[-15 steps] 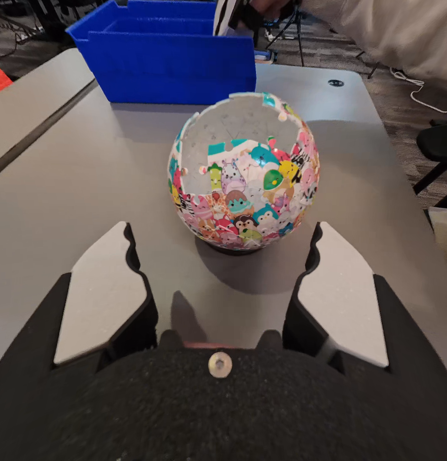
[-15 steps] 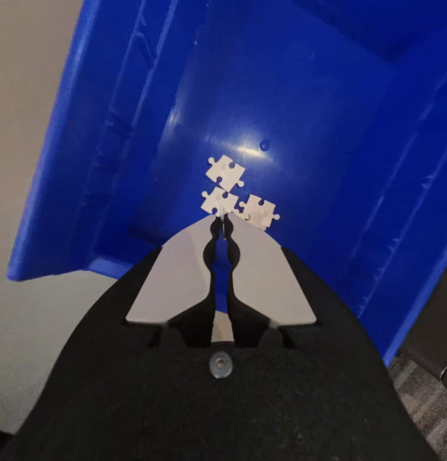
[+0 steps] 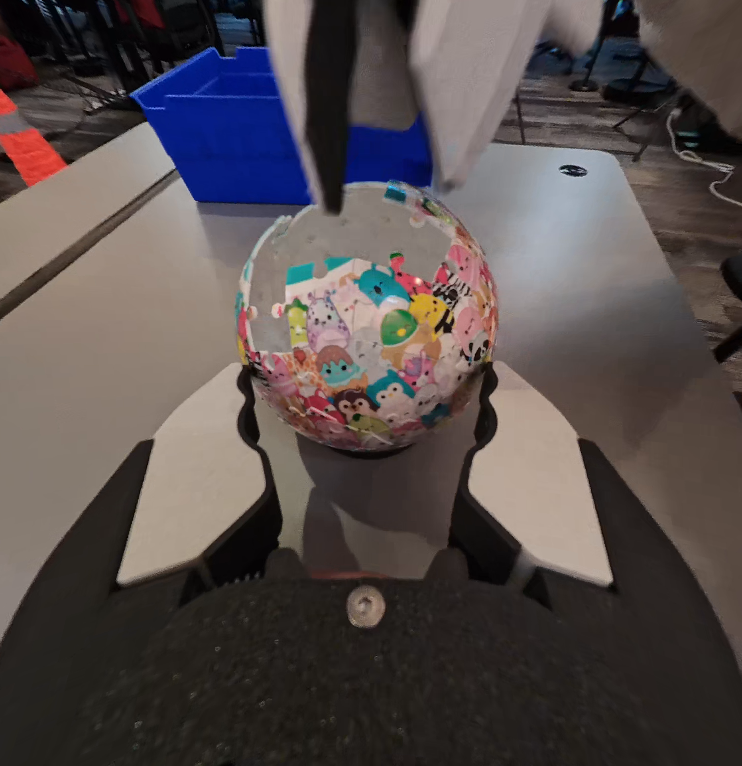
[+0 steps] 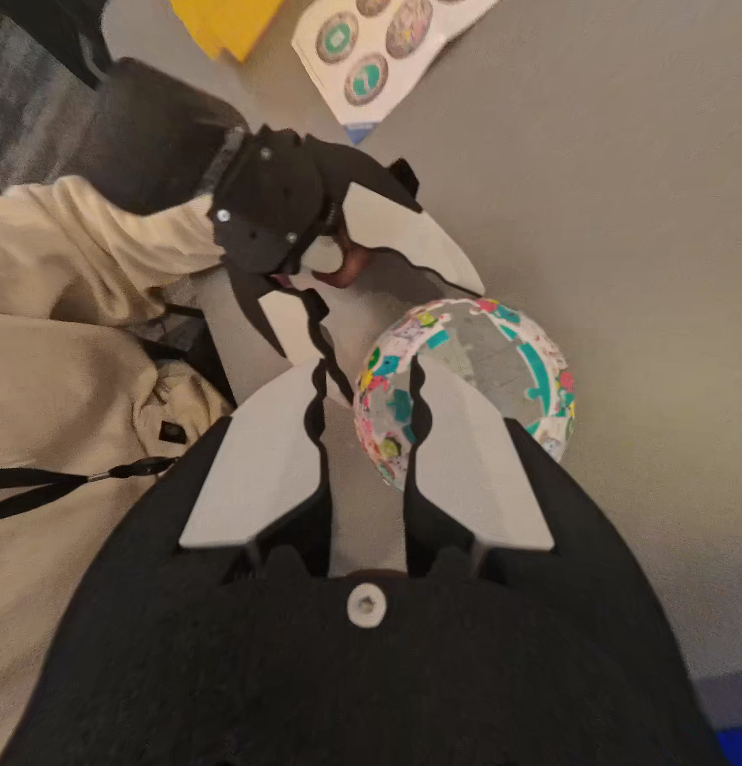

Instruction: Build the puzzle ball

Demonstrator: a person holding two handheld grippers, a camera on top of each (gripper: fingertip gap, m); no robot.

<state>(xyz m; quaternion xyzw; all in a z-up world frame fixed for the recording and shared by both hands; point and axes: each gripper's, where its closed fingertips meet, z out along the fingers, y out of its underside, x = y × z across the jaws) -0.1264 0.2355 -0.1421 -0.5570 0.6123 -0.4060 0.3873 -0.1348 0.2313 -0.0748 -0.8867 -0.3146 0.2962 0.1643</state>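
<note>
1. Colourful cartoon prints cover the puzzle ball (image 3: 367,331), which stands on a small dark base on the grey table (image 3: 112,331) in the left wrist view. Its upper part is not finished: a large hole shows the pale inside of the shell.
2. In this same view the left gripper (image 3: 366,375) has its jaws wide open, one tip on each side of the ball at its lower half. The tips are very near the shell; I cannot tell if they touch it.
3. Behind the ball stands a blue bin (image 3: 236,136) on the table. The right gripper (image 3: 385,190) comes down from above, blurred, with its tips just over the open top of the ball.
4. In the right wrist view the right gripper (image 4: 366,364) looks down on the table (image 4: 609,207). Its jaws stand apart with a clear gap, and I see no piece between them. One finger lies in front of the ball (image 4: 468,385), whose hole shows a teal rim.
5. The left gripper (image 4: 414,344) is seen from above, open, held by a hand in a cream sleeve (image 4: 91,248). A printed sheet (image 4: 381,54) with round pictures and a yellow object (image 4: 232,25) lie on the table beyond.
</note>
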